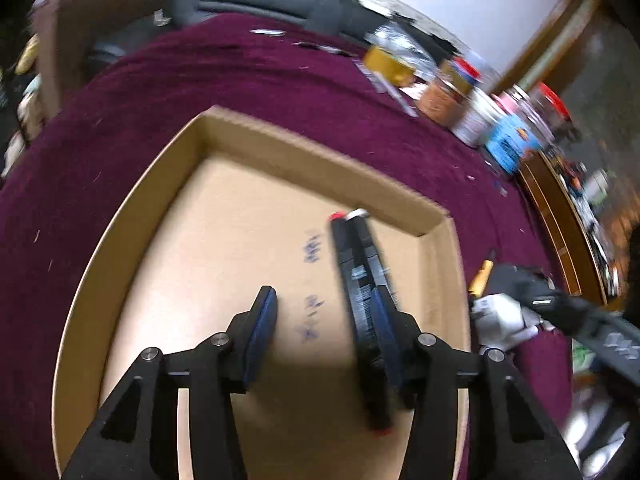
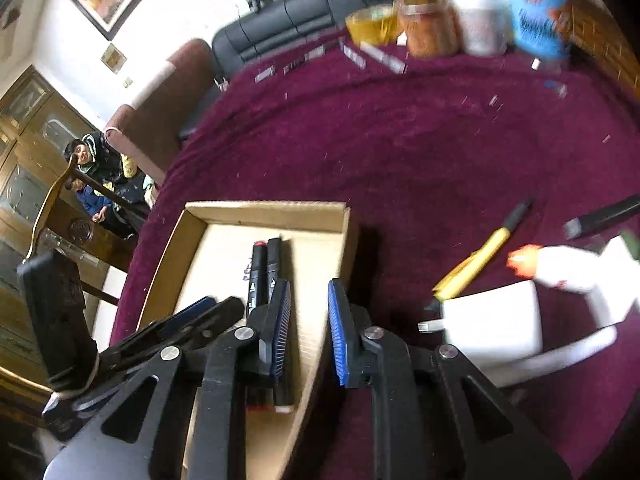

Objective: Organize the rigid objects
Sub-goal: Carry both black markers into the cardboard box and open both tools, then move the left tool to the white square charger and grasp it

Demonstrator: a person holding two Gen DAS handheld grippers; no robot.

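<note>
- Two black markers [image 2: 267, 280] already lie side by side in the shallow cardboard tray [image 1: 320, 160], so I judge the sorting begun but far from finished.
- The left gripper [image 1: 324, 316] hangs over the tray floor with its jaws partly apart; the markers lie just inside its right-hand pad, and the pads grip nothing.
- The right gripper [image 2: 308, 324] hovers at the tray's right wall with a narrow gap between its pads; nothing sits in that gap, the wall and floor show through it.
- Still on the maroon cloth [image 2: 400, 140] to the right of that claw: a yellow-barrelled pen [image 2: 476, 264], a white plug with cable [image 2: 492, 324], a white piece with an orange tip [image 2: 560, 266] and a dark bar [image 2: 600, 218] beyond it. These look like the work left.
- Far ahead of both claws, jars and tubs [image 2: 472, 12] crowd the table's edge, with small metal strips [image 2: 352, 54] scattered in front.
- The plug's cable curls close under the right claw and may snag a reach for the pen; the tray wall also stands between the markers and the loose things.
</note>
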